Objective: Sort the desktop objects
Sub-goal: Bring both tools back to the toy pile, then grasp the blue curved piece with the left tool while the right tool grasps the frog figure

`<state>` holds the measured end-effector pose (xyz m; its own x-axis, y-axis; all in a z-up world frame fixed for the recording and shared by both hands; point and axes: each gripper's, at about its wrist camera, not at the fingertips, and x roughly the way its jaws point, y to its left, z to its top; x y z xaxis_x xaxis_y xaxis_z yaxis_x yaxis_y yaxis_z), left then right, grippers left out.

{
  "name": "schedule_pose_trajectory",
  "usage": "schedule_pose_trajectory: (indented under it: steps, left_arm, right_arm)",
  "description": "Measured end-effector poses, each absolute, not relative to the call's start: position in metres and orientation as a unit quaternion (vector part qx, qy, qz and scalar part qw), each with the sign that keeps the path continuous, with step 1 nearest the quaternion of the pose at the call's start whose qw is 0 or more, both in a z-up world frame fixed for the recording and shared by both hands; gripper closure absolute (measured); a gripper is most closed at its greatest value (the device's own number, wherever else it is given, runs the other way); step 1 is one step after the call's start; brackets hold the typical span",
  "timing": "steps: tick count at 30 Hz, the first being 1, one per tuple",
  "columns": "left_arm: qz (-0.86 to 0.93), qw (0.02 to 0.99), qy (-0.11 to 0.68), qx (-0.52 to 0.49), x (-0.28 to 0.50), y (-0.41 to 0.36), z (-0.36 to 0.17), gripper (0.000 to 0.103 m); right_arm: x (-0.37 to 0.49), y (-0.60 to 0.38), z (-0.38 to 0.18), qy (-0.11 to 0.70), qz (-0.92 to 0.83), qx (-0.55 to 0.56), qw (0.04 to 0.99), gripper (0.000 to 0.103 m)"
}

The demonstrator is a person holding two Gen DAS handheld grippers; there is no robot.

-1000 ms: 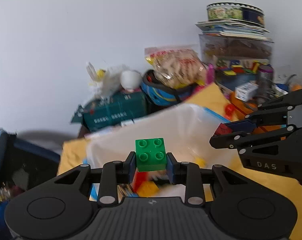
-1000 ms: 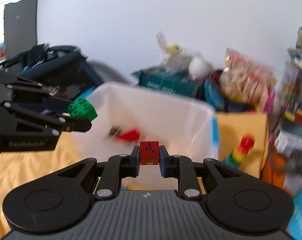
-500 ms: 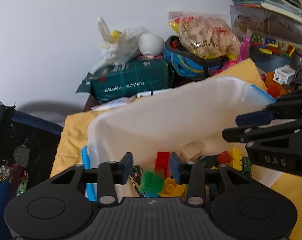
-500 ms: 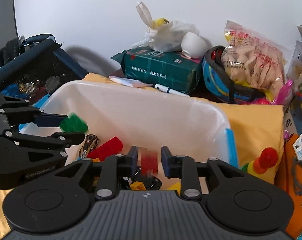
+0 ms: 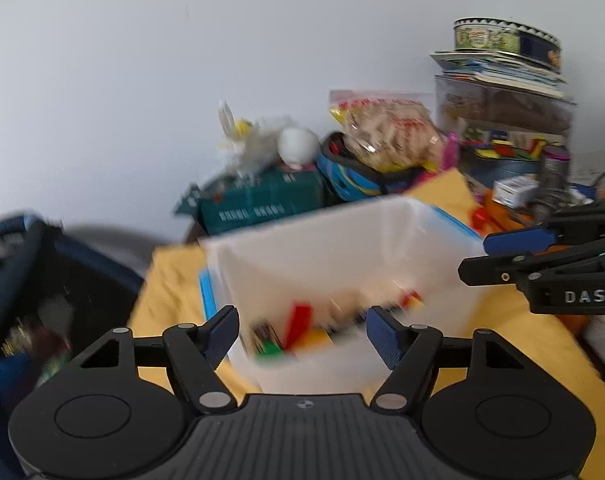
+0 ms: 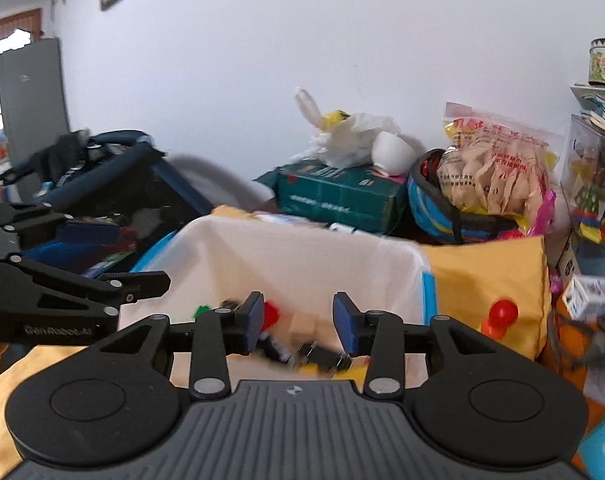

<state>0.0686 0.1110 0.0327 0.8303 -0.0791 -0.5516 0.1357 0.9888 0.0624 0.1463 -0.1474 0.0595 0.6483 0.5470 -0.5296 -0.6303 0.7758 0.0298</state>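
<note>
While both tools hang over the white bin [image 6: 302, 256], neither carries anything: L gripper [image 5: 302, 332] jaws spread wide, R gripper [image 6: 298, 320] jaws apart too, nothing between pads either side.

Key relation for next move, as I judge it: whatever gets sorted next isn't in the bin but out on the yellow cloth [image 6: 482, 276]. Closest loose piece I can pick out is the red-topped stacking toy [image 6: 498, 318], standing just beside the bin's R wall, fwd and to the R of my R gripper. Long axis upright, leaning a bit. R hand clearly nearer; L gripper sits on the bin's far side from it, by the dark mesh basket [image 5: 42, 300].

Bin sits fwd and below both grippers, between them, mouth up, blue rim clips [image 5: 208, 294] on the sides.

Counts (blur limits this):
- grippers: 2, both empty
- bins: 1
- inside bin, R view: 1 tan wood cube [image 6: 302, 326], 1 red block [image 6: 271, 314], 1 green brick [image 6: 200, 311], dark toy car-like bits [image 6: 322, 356], 2 maybe, can't tell
- L view adds a red brick [image 5: 298, 322], yellow piece; too smeared to count properly
- stacking toy: 1

Behind: green carton [image 6: 338, 196], snack bag [image 6: 498, 168], blue helmet [image 6: 434, 208].
</note>
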Motion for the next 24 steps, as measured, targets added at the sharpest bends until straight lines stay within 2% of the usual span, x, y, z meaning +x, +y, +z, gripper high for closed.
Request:
schedule_pose_trajectory:
  steps: [4,7,10,24]
  left_arm:
    - [-0.095,0.940,0.325,0.030,0.037,0.110,-0.003,0.029]
    - [-0.105,0.919,0.378,0.050,0.027,0.102,-0.036,0.030]
    - [-0.113,0.910,0.394,0.060,0.016,0.100,-0.054,0.030]
    - [-0.098,0.913,0.393,0.053,0.008,0.109,-0.064,0.030]
  right_arm:
    - [0.117,-0.159,0.037,0.285,0.331,-0.095,0.895,0.061]
    - [0.114,-0.159,0.006,0.336,0.330,-0.088,0.878,0.062]
    - [0.118,-0.153,-0.020,0.379,0.326,-0.078,0.863,0.065]
    - [0.133,-0.095,-0.064,0.397,0.329,-0.150,0.844,0.069]
